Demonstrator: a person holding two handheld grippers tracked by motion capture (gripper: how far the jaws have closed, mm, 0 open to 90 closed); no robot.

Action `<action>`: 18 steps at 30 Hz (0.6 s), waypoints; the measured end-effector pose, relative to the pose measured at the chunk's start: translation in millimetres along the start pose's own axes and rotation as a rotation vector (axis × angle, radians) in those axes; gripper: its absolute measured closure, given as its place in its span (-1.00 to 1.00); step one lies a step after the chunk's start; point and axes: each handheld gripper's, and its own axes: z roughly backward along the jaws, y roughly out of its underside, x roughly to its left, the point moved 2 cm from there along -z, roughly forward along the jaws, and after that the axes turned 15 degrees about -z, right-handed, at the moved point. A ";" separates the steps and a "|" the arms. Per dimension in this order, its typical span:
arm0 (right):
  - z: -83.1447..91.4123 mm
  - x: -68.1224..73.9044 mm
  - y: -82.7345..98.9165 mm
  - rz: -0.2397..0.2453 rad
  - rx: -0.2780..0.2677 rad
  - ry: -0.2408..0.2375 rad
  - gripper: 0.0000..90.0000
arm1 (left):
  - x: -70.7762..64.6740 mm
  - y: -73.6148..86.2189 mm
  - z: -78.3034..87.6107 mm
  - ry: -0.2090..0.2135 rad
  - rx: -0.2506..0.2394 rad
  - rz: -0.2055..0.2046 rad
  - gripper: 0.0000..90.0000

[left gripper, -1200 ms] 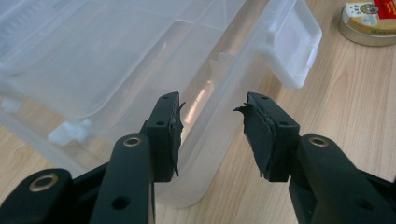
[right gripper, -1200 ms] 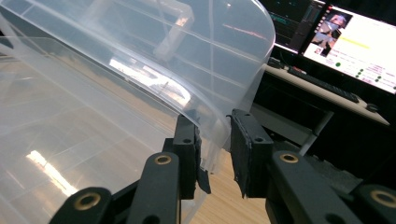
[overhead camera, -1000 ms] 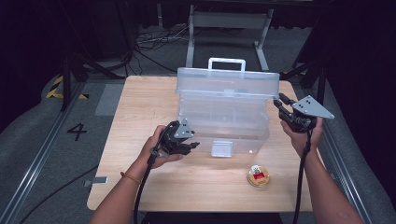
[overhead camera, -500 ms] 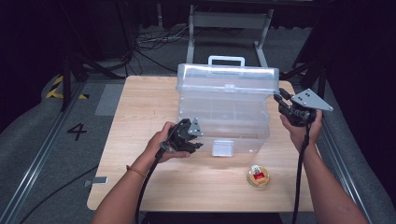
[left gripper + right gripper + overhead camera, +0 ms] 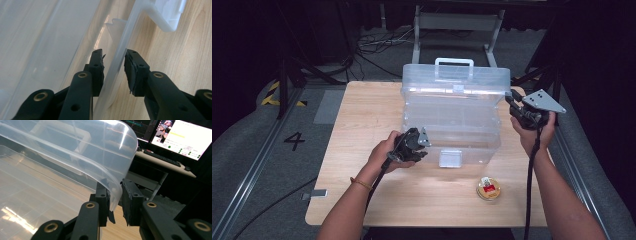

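High view: a clear plastic storage box (image 5: 452,120) with a white handle stands on a light wooden table (image 5: 362,115), its lid raised toward the far side. A person's forearms come in from the bottom, each hand holding a black two-jaw tool. The left tool (image 5: 419,145) sits at the box's near left front wall, beside a white latch (image 5: 450,158). The right tool (image 5: 513,104) is at the box's right end, near the edge of the raised lid, with a grey three-cornered plate on top. A small round tin (image 5: 488,188) with a red label lies on the table in front of the box, well apart from both tools.

Left gripper view: the left tool (image 5: 113,66) straddles the box's thin front wall; its jaws have just been closing, and a narrow gap shows on either side of the wall.

Right gripper view: the right tool (image 5: 115,200) has its jaws pinching the curved corner of the lid (image 5: 82,152)
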 end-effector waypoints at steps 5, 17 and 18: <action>-4.0 -0.2 -4.0 0.002 -0.001 0.014 0.73 | 2.0 3.1 2.2 0.017 -0.021 0.001 0.60; -17.8 6.3 -9.5 0.015 -0.032 0.130 0.85 | 6.0 9.2 5.5 0.047 -0.069 -0.025 0.69; -19.7 6.3 -10.6 0.011 -0.032 0.139 0.85 | 6.6 9.9 5.6 0.052 -0.074 -0.025 0.70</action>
